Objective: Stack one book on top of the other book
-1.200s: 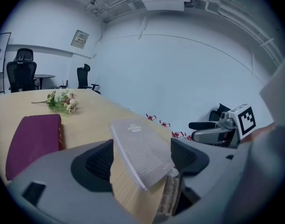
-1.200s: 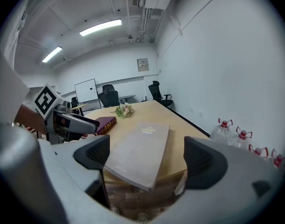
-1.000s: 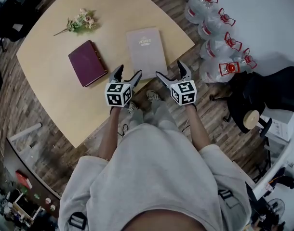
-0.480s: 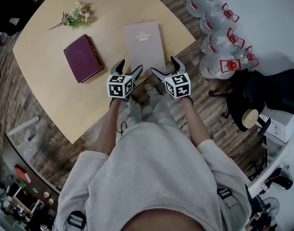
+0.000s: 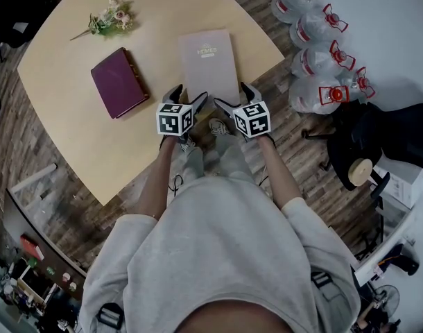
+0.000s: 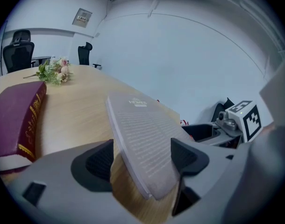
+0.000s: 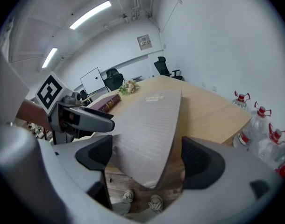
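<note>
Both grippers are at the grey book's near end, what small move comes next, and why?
Probably close both on the grey book: its near end sits between the open jaws of the left gripper and the right gripper, so a grip would let it lift onto the maroon book.

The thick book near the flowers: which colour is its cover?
The thick book is dark maroon, gold print on its spine; best in the left gripper view.

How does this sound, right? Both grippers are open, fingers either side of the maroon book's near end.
No. The left gripper and right gripper are open, fingers either side of the near end of the grey book; the maroon book lies apart. Both gripper views show it.
</note>
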